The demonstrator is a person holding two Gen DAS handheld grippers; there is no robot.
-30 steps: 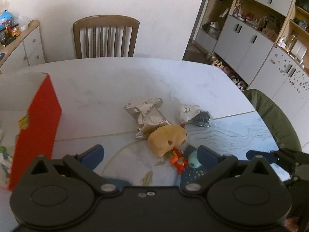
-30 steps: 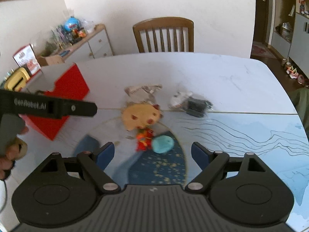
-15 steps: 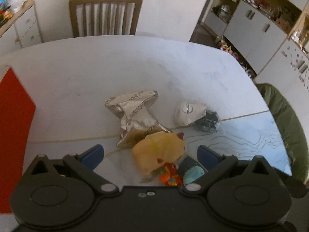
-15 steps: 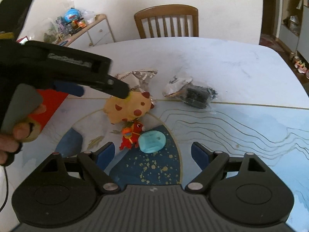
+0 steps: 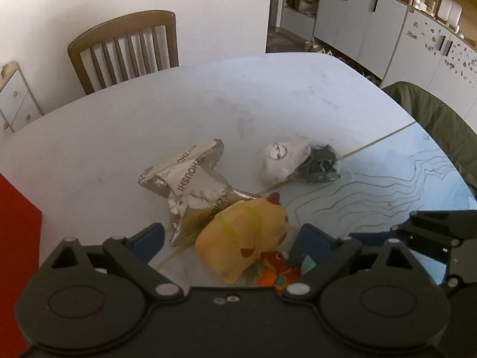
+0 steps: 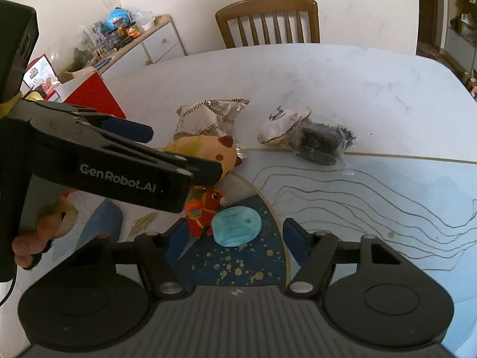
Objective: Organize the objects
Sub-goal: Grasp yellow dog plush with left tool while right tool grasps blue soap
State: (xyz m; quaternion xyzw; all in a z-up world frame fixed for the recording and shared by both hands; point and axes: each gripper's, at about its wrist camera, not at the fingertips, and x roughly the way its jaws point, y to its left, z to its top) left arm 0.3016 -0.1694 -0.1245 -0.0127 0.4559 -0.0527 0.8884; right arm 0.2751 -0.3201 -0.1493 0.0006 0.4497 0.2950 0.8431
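A yellow plush toy (image 5: 241, 238) lies on the table between the fingers of my left gripper (image 5: 231, 238), whose jaws are closing, with gaps still showing at both pads. A crumpled silver foil packet (image 5: 193, 185) lies just behind it. In the right wrist view the left gripper (image 6: 179, 152) hangs over the plush toy (image 6: 205, 149). My right gripper (image 6: 235, 238) is closing around a teal soft lump (image 6: 237, 225) without touching it. An orange toy figure (image 6: 205, 211) lies by its left pad (image 6: 176, 244).
A white pouch (image 6: 280, 125) and a clear bag of black pieces (image 6: 322, 143) lie further back. A red box (image 6: 92, 95) stands at the table's left. A wooden chair (image 6: 268, 21) is at the far side, a green-draped chair (image 5: 432, 119) at the right, and a cluttered sideboard (image 6: 143, 41) beyond.
My left gripper came down and right until the plush toy lay between its fingers, and it rolled. My right gripper sank toward the teal lump and its jaws narrowed.
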